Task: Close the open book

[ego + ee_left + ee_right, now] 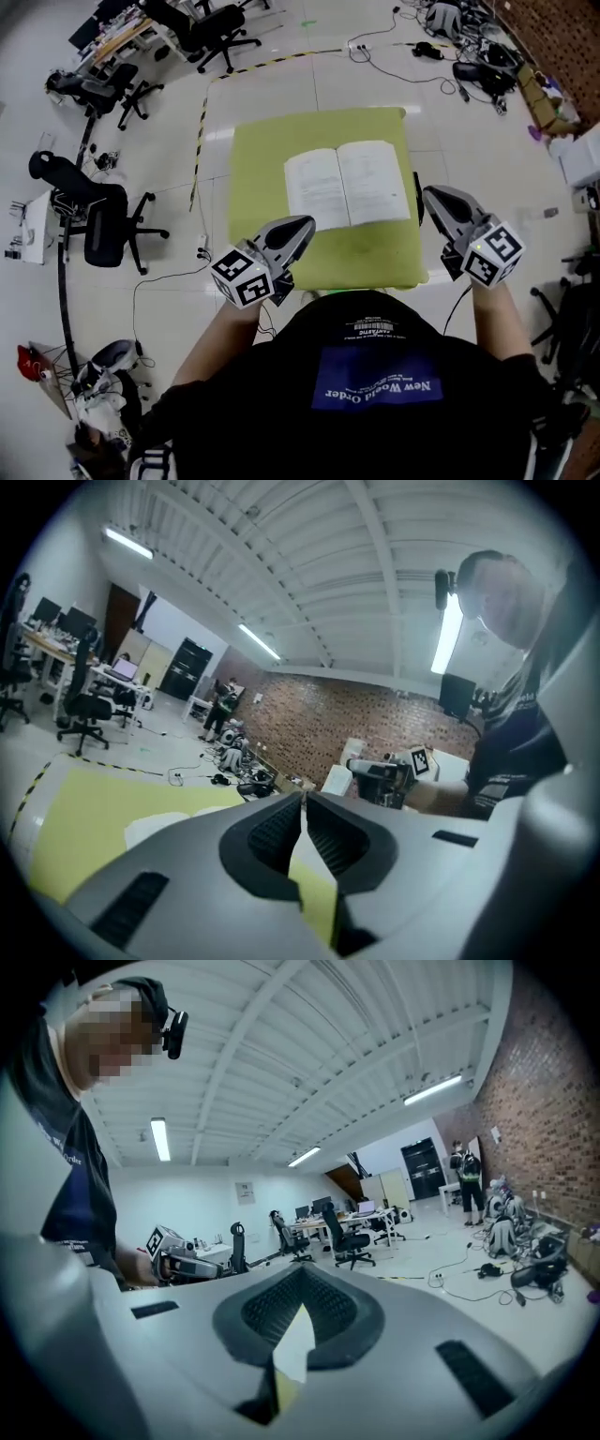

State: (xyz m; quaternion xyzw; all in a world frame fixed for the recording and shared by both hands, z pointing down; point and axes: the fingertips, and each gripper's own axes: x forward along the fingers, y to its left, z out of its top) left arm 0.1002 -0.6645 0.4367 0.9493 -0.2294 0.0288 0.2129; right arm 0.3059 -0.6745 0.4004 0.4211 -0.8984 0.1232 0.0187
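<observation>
The left tongs (pixel 299 228) and the right tongs (pixel 432 196) were both pressed together and empty. The open book (pixel 347 185) lay flat just beyond and between them on the yellow-green tabletop (pixel 267 155). Shut tips might slip over a page and crease it, or push the book away. Office chairs (pixel 105 220) and cables (pixel 424 49) stood on the floor (pixel 281 84) around

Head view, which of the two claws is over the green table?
The left claw, over the table's near left part, just short of the open book. The right claw sits off the table's right edge.
</observation>
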